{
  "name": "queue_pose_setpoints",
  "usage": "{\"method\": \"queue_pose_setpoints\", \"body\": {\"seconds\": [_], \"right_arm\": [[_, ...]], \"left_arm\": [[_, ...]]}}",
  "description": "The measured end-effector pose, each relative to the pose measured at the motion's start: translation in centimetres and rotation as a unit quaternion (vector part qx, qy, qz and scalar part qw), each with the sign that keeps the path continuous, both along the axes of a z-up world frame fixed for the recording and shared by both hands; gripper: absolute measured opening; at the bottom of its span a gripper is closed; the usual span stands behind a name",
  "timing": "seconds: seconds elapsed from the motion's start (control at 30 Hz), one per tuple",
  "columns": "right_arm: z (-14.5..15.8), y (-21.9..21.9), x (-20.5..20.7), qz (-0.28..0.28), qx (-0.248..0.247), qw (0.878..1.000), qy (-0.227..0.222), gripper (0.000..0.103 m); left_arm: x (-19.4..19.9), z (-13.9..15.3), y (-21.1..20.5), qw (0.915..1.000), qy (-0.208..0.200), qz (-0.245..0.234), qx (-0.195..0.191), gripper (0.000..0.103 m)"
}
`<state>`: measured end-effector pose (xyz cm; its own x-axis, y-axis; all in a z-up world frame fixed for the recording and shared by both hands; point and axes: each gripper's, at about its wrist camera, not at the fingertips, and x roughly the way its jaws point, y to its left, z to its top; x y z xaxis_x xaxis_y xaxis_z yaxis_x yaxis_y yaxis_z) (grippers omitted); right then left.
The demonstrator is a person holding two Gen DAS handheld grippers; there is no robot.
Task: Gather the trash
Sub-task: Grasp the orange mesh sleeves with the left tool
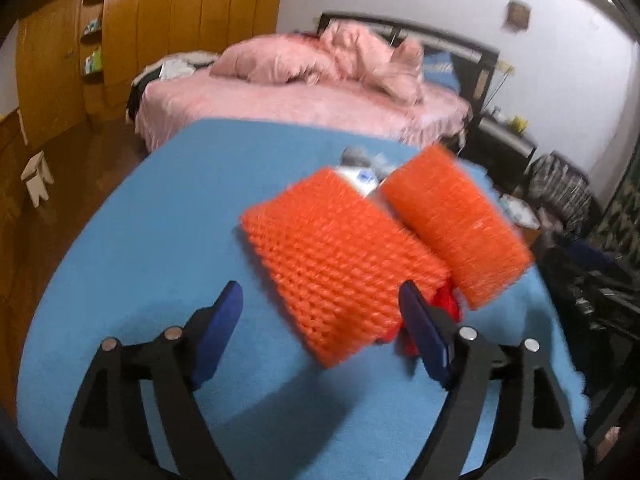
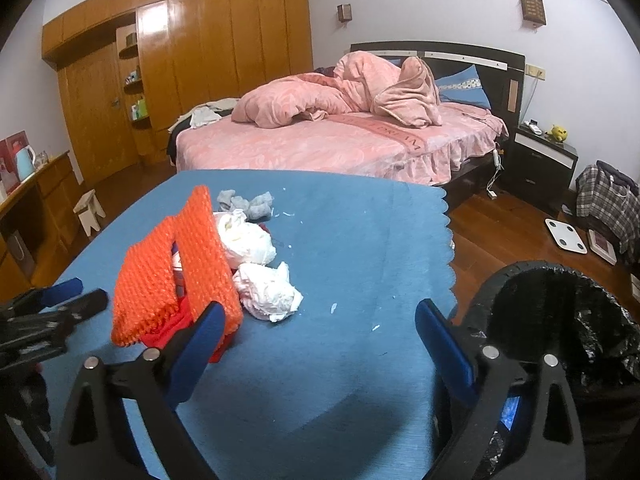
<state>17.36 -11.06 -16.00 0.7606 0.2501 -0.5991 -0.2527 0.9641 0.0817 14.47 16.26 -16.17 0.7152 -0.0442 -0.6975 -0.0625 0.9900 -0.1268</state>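
A: Nearest the lens, what are the claws doing?
B: Left claw point(image 1: 320, 312) gapes wide, gripping nothing; right claw point(image 2: 320, 336) likewise spread and empty.
A: And the trash?
B: Orange mesh point(image 2: 176, 268) and crumpled white tissues point(image 2: 268, 290) lie mid-table point(image 2: 360, 240); black-lined bin point(image 2: 560, 320) at right, pink bed point(image 2: 340, 144) beyond.

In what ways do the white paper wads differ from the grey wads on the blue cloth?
The white paper wads are bigger and lie nearer the camera, beside the orange netting. The grey wads are smaller, darker and lie farther back, toward the bed. Both kinds are crumpled and rest loose on the blue cloth.
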Motion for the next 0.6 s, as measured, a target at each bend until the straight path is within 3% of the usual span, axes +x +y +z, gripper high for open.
{"method": "queue_pose_setpoints", "body": {"seconds": [0.1,0.17,0.23,0.3,0.43,0.6], "right_arm": [[-0.1,0.3,0.1,0.002,-0.002,1.0,0.0,0.094],[-0.2,0.5,0.2,0.005,-0.007,1.0,0.0,0.093],[-0.3,0.5,0.2,0.006,-0.01,1.0,-0.001,0.093],[-0.5,0.6,0.2,0.008,-0.013,1.0,0.001,0.091],[-0.8,0.9,0.3,0.017,-0.01,1.0,0.008,0.081],[-0.9,1.7,0.0,0.034,-0.008,0.999,0.005,0.068]], "left_arm": [[0.9,-1.3,0.4,0.9998,0.019,0.002,-0.006,0.078],[1.6,-2.2,0.4,0.9994,0.034,-0.004,-0.005,0.072],[2.0,-2.9,0.3,0.999,0.042,-0.013,-0.006,0.053],[2.0,-3.2,0.2,0.9989,0.041,-0.021,-0.011,0.046],[1.7,-2.8,0.2,0.9993,0.027,-0.021,-0.011,0.02],[0.8,-1.9,0.4,0.9998,0.003,-0.015,-0.01,0.013]]}}
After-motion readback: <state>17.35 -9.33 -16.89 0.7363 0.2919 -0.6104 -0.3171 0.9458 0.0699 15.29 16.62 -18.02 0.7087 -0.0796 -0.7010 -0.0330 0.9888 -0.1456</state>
